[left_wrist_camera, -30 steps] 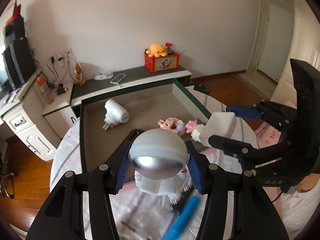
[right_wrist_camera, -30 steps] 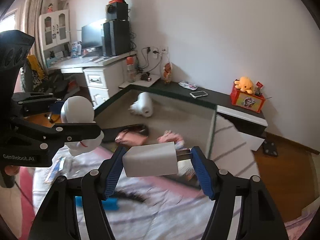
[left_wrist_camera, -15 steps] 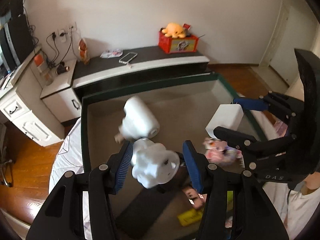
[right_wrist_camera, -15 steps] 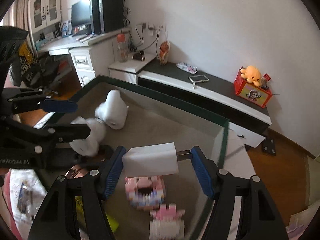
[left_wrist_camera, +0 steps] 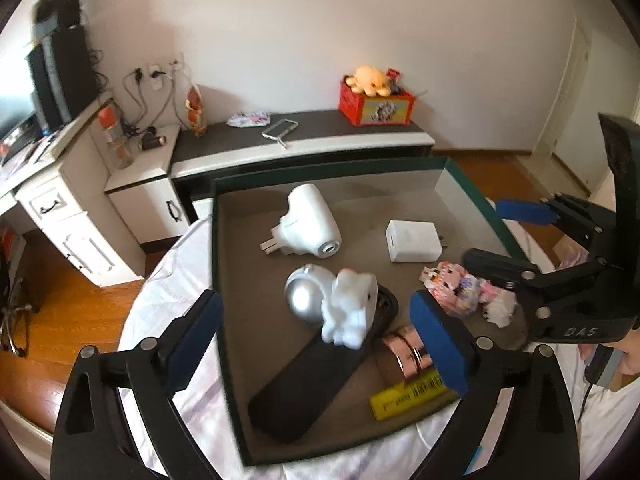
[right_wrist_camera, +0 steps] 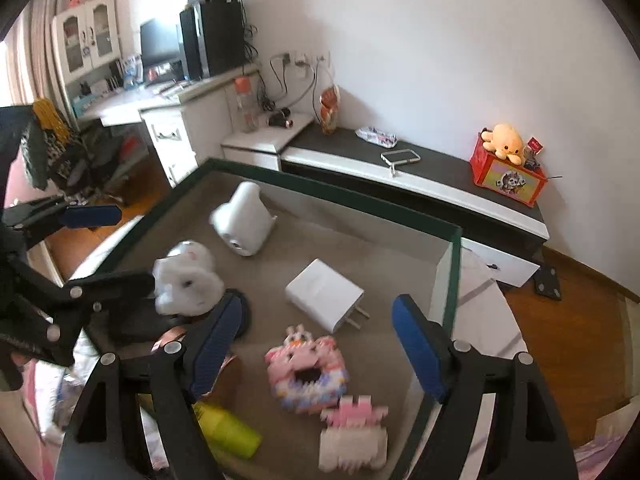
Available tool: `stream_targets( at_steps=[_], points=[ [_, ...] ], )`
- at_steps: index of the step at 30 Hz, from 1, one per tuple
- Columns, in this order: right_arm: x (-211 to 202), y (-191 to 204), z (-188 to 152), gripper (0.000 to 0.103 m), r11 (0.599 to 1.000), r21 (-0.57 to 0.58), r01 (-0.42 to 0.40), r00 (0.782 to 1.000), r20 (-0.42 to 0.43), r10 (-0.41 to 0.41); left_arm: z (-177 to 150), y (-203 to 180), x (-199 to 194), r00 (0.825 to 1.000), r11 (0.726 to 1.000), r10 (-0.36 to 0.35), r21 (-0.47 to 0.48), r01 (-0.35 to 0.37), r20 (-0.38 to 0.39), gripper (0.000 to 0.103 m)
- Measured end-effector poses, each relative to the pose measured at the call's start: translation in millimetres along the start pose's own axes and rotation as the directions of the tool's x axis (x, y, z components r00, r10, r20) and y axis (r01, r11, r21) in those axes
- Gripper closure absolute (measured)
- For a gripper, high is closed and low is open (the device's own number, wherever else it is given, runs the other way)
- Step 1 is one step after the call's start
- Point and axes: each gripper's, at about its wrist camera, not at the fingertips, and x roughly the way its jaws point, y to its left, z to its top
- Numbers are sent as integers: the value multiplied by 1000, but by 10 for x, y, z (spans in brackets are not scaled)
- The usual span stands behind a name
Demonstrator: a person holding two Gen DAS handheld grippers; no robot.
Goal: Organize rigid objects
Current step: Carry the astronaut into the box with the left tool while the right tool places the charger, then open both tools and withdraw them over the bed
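A green-rimmed box [left_wrist_camera: 320,166] [right_wrist_camera: 332,196] lies on the bed. In it the white astronaut figure [left_wrist_camera: 336,304] [right_wrist_camera: 186,280] lies on its side on a black case [left_wrist_camera: 316,376]. The white square charger [left_wrist_camera: 414,240] [right_wrist_camera: 326,294] lies flat on the box floor. My left gripper [left_wrist_camera: 316,344] is open and empty above the near edge of the box. My right gripper [right_wrist_camera: 316,348] is open and empty above the pink block figures [right_wrist_camera: 308,372]; it also shows in the left wrist view [left_wrist_camera: 520,232].
The box also holds a white plug device [left_wrist_camera: 310,220] [right_wrist_camera: 242,220], pink block figures [left_wrist_camera: 460,286], a copper cylinder [left_wrist_camera: 404,354] and a yellow item [left_wrist_camera: 408,398] [right_wrist_camera: 226,426]. A low dark cabinet [left_wrist_camera: 304,136] with a red toy box [left_wrist_camera: 376,102] stands behind.
Both grippers have opened. The astronaut figure left my left gripper and lies in the box. The white charger left my right gripper and lies on the box floor. Both grippers have drawn back.
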Motion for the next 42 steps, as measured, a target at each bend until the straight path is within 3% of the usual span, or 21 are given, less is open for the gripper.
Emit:
stream_targets(
  at_steps=[9, 16, 20, 28, 33, 42],
  points=[
    [-699, 112, -427, 23, 1000, 19, -7, 998, 60, 6, -558, -85, -800, 993, 997, 66, 21, -69, 96, 1],
    [-1104, 294, -944, 23, 998, 49, -39, 996, 84, 34, -1080, -250, -1159, 988, 994, 95, 45, -101, 123, 0],
    [-1175, 334, -1220, 22, 995, 91, -39, 997, 74, 32, -1378, -279, -1227, 991, 996, 87, 26, -90, 104, 0],
    [-1089, 479, -1686, 22, 982, 167, -93, 995, 39, 88, -1874, -244, -1112, 987, 987, 159, -11, -158, 35, 0],
    [-985, 532, -1835, 22, 978, 187, -89, 996, 10, 89, -2026, -198, -1079, 991, 990, 131, -60, -130, 18, 0],
    [-866, 532, -1977, 22, 975, 214, -67, 997, -21, 73, -2143, -138, -977, 989, 984, 148, -104, -147, -1, 0]
  ],
)
